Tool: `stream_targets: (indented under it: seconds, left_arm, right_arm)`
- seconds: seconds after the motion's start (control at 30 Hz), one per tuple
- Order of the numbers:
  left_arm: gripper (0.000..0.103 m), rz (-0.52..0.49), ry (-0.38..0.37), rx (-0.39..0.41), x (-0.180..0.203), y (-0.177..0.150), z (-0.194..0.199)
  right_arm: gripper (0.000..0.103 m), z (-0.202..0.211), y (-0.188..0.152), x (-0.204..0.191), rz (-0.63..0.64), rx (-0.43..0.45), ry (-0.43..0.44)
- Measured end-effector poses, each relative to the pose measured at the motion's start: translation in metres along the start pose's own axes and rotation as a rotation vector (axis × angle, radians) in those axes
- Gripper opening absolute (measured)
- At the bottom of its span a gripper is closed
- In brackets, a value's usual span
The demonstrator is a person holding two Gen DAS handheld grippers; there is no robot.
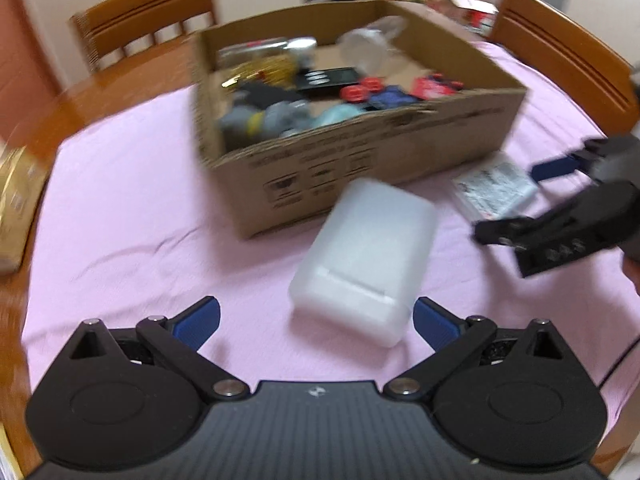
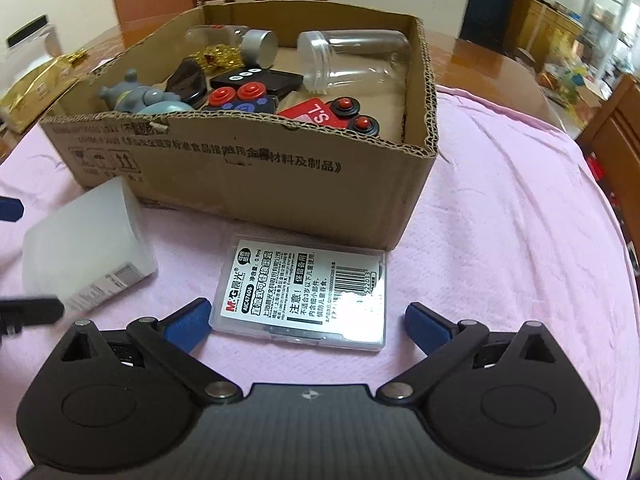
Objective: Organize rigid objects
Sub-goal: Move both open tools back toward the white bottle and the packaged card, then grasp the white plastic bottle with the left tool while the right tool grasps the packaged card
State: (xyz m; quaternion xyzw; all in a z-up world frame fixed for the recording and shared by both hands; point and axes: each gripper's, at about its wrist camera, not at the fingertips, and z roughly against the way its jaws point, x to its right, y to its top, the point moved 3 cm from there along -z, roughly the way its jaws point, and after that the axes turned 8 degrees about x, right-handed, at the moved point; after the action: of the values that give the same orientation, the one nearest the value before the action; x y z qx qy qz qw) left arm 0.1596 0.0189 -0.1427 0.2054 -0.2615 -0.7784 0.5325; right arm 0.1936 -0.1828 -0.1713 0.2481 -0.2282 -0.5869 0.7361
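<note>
Translucent white box (image 1: 362, 256) before wide-open, empty left gripper (image 1: 316, 322), right gripper (image 2: 308, 322) likewise.

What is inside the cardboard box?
Inside the box: two clear jars, a grey figurine, a black remote, red-buttoned toys, gold trinkets. The near wall hides whatever lies low behind it.

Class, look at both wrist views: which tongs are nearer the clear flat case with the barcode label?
Right. The right tongs straddle the clear flat case, open. The left tongs sit further left, open around the white box.
</note>
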Motion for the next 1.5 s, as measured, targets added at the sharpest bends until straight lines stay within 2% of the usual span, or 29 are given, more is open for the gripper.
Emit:
stream_targets:
  seconds: [0.07, 0.17, 0.23, 0.4, 0.63, 0.97, 1.13, 1.27, 1.5]
  left_arm:
    - [0.102, 0.040, 0.059, -0.010, -0.010, -0.002, 0.001]
    - [0.102, 0.083, 0.193, -0.024, -0.024, -0.006, 0.003]
    - [0.102, 0.117, 0.227, -0.028, -0.027, -0.006, 0.006]
    - [0.102, 0.169, 0.181, -0.016, -0.009, -0.003, 0.011]
    - [0.102, 0.225, 0.107, -0.023, 0.017, 0.003, -0.009]
    - [0.101, 0.253, 0.099, 0.002, 0.025, 0.030, -0.030]
    - [0.096, 0.224, 0.107, -0.011, 0.023, 0.033, -0.037]
    - [0.086, 0.210, 0.113, -0.020, 0.019, 0.032, -0.039]
    - [0.085, 0.213, 0.088, -0.024, 0.006, 0.028, -0.036]
  right_arm:
    - [0.103, 0.000, 0.000, 0.002, 0.021, -0.002, 0.018]
    - [0.103, 0.003, -0.003, 0.004, 0.058, -0.001, 0.049]
    - [0.103, 0.004, -0.004, 0.005, 0.074, 0.005, 0.062]
    - [0.103, 0.006, -0.007, 0.006, 0.098, 0.020, 0.083]
    - [0.103, 0.008, -0.008, 0.007, 0.131, 0.023, 0.111]
    - [0.103, 0.008, -0.008, 0.006, 0.119, 0.025, 0.102]
    - [0.103, 0.006, -0.006, 0.001, 0.131, 0.024, 0.113]
    - [0.103, 0.002, 0.000, -0.008, 0.140, 0.021, 0.121]
    - [0.103, -0.003, 0.007, -0.015, 0.122, 0.019, 0.122]
